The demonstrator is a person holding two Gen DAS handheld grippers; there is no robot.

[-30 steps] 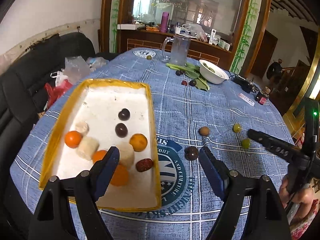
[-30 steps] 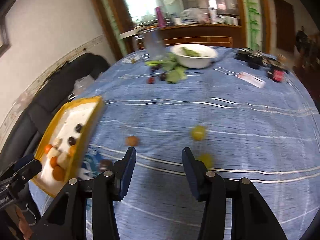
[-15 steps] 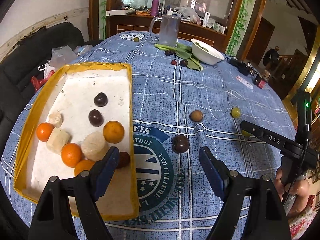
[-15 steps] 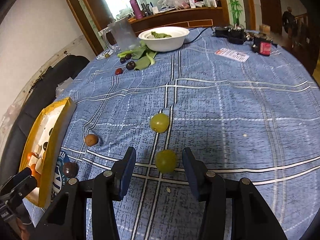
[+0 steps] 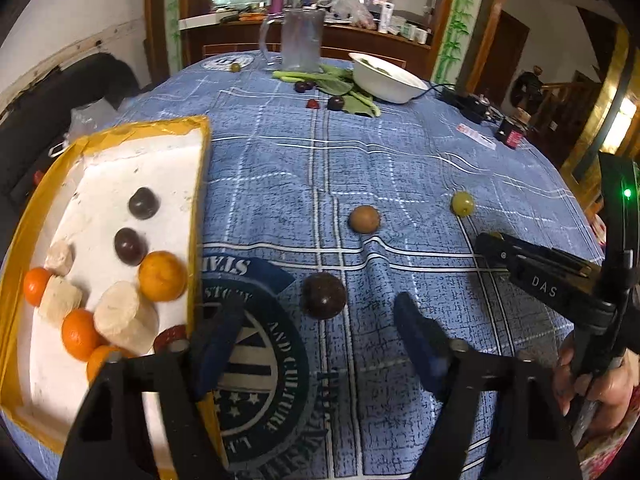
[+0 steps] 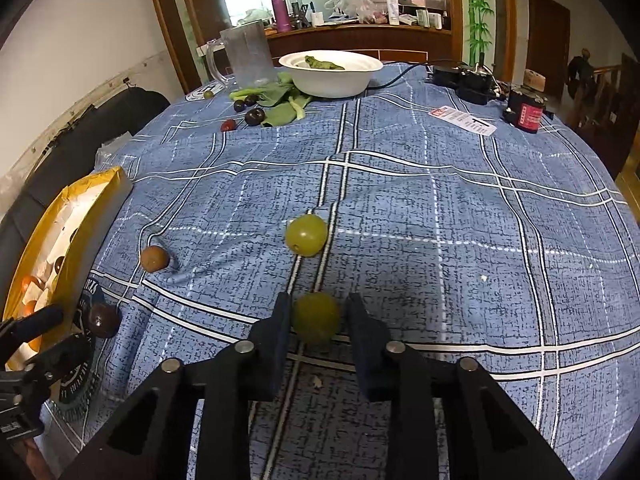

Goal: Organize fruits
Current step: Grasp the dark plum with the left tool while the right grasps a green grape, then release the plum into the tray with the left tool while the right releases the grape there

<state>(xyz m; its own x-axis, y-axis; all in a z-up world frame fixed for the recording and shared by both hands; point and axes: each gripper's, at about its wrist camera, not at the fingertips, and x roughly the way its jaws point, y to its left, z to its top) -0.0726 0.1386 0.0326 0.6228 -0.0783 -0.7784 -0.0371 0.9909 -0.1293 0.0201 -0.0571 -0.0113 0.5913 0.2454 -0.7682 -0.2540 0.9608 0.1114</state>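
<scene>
A yellow-rimmed white tray [image 5: 100, 136] at the left holds oranges, dark plums and pale banana pieces. My left gripper [image 5: 316, 328] is open, with a dark plum [image 5: 323, 295] on the cloth just ahead between its fingers. A brown fruit [image 5: 364, 219] and a green grape [image 5: 462, 203] lie farther right. In the right wrist view my right gripper [image 6: 316, 322] has its fingers on either side of a green grape [image 6: 316, 317], a small gap showing on each side. A second green grape [image 6: 306, 235] lies ahead of it. The brown fruit [image 6: 154, 258] and dark plum [image 6: 104, 320] lie to its left.
A white bowl [image 6: 332, 74], leafy greens [image 6: 280, 104], a clear jug [image 6: 244, 54] and small dark fruits [image 6: 254, 116] sit at the far side. A card [image 6: 464, 120], a red-labelled jar [image 6: 528, 112] and black cables [image 6: 460, 78] lie far right. A black sofa [image 5: 60, 96] stands left.
My left gripper moved right, off the tray and up to the dark plum. My right gripper moved forward and narrowed around the near green grape.
</scene>
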